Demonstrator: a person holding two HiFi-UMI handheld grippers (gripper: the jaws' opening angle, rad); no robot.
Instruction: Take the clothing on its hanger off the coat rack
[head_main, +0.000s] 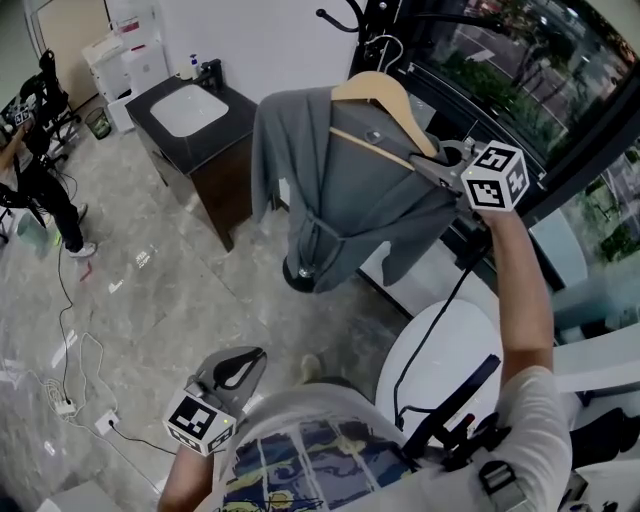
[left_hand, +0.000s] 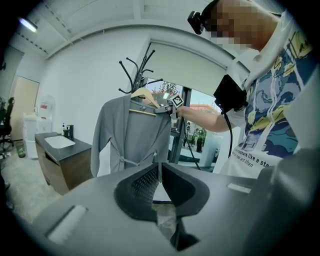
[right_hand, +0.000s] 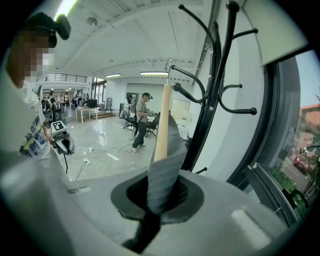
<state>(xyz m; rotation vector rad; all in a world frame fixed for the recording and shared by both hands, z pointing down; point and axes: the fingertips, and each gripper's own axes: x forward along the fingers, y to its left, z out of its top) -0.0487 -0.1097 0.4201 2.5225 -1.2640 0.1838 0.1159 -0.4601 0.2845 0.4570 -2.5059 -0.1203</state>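
A grey robe (head_main: 340, 200) hangs on a wooden hanger (head_main: 385, 100) just below the black coat rack (head_main: 352, 17). My right gripper (head_main: 436, 163) is shut on the hanger's right end, with the robe's shoulder cloth pinched in as well. In the right gripper view the hanger (right_hand: 162, 125) and grey cloth (right_hand: 165, 170) rise from between the jaws of the right gripper (right_hand: 161, 192), beside the rack (right_hand: 215, 90). The hanger's wire hook (head_main: 385, 48) is close to the rack's arms; contact cannot be told. My left gripper (head_main: 238, 368) is low, shut and holding nothing. In its own view the left gripper (left_hand: 159, 169) faces the robe (left_hand: 131, 140).
A dark cabinet with a white sink (head_main: 190, 110) stands left of the robe. A white round seat (head_main: 445, 345) is below the right arm. The window frame (head_main: 560, 170) runs behind the rack. Cables (head_main: 70, 385) lie on the floor at left. People stand far off (right_hand: 142, 117).
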